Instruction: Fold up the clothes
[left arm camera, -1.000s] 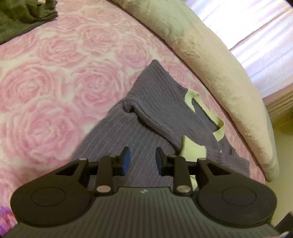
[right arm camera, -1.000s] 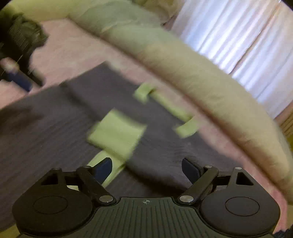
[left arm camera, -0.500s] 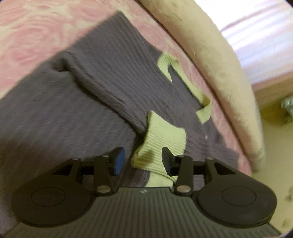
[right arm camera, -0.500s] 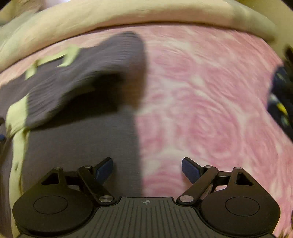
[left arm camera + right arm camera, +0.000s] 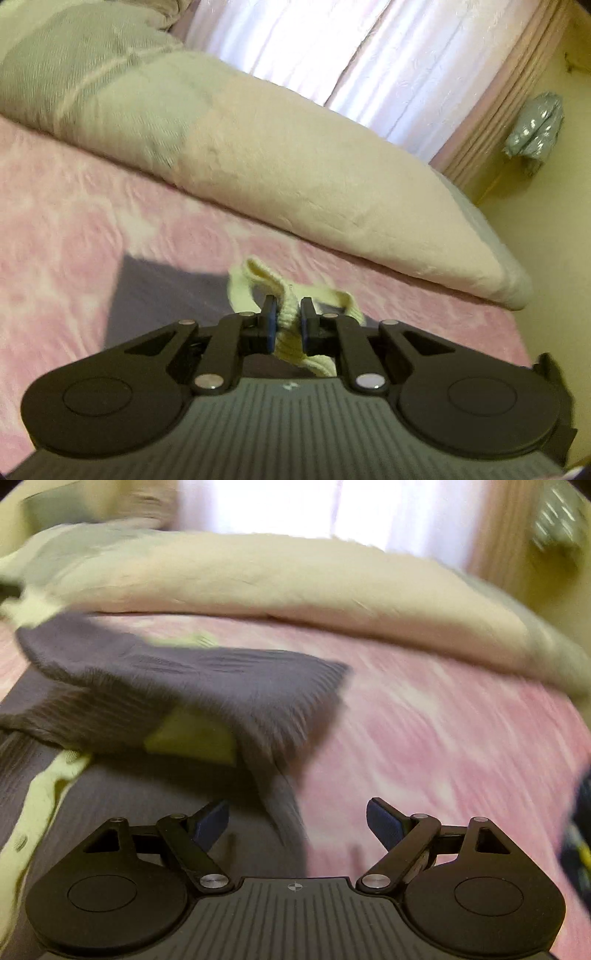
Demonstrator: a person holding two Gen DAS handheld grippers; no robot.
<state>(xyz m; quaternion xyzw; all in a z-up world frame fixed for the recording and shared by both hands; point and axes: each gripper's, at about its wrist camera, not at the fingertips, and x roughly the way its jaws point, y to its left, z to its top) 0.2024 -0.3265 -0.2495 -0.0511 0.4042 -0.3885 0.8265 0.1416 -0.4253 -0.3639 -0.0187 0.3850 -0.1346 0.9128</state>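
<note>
Left gripper (image 5: 285,325) clamped on the pale yellow ribbed cuff (image 5: 286,326) of the grey-purple sweater (image 5: 192,690), blue pads pressing the knit from both sides, cuff fabric bunched between them and looping out toward 12 o'clock and 1 o'clock. Behind the cuff, at 10 o'clock from the fingers, a flat dark stretch of the same sweater lying on the pink rose-patterned bedspread (image 5: 74,229). Farther off at 12 o'clock, a long cream duvet roll (image 5: 295,158) along the bed's far edge, white curtains (image 5: 332,48) beyond it, and a silvery bag (image 5: 535,129) hanging at 2 o'clock against the yellow wall. Right gripper (image 5: 297,823) spread wide with nothing between its pads, hovering over the sweater's edge where grey knit meets pink bedspread. In the right wrist view, blurred: sweater body filling 9 to 11 o'clock, a folded sleeve draped across it toward 12 o'clock, yellow-green trim (image 5: 44,786) running down at 8 o'clock, another yellow patch (image 5: 192,738) tucked under the sleeve. A dark patterned item (image 5: 580,830) at 3 o'clock, too blurred to identify.
</note>
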